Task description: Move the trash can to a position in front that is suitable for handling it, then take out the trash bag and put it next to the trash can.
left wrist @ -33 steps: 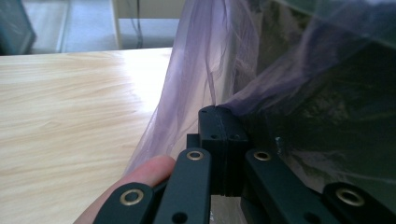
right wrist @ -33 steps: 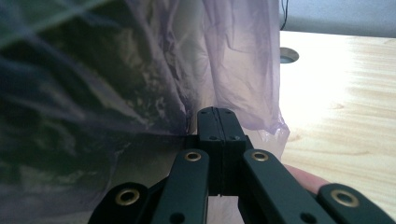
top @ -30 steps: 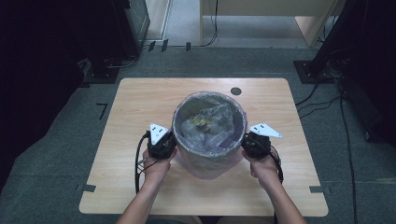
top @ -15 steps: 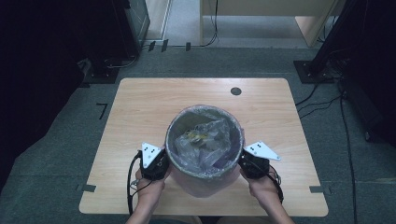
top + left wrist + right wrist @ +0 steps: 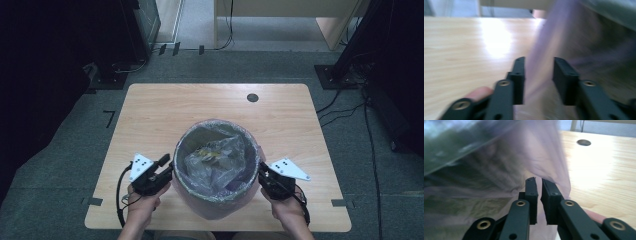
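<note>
Bin, round, grey, lined with a translucent lilac plastic bag (image 5: 218,167): stands on the pale wooden counter (image 5: 150,115), between the two claws. Crumpled waste lies inside. Left claw (image 5: 165,167): jaws have just been opening, now spread, a fold of liner loose in the gap. Right claw (image 5: 263,172): jaws have just eased apart slightly, nearly pressed together, thin film between them; whether it is pinched cannot be told. Risk, judged: uneven release on one side could drag the liner off the rim or tip the bin toward the counter's near edge.
</note>
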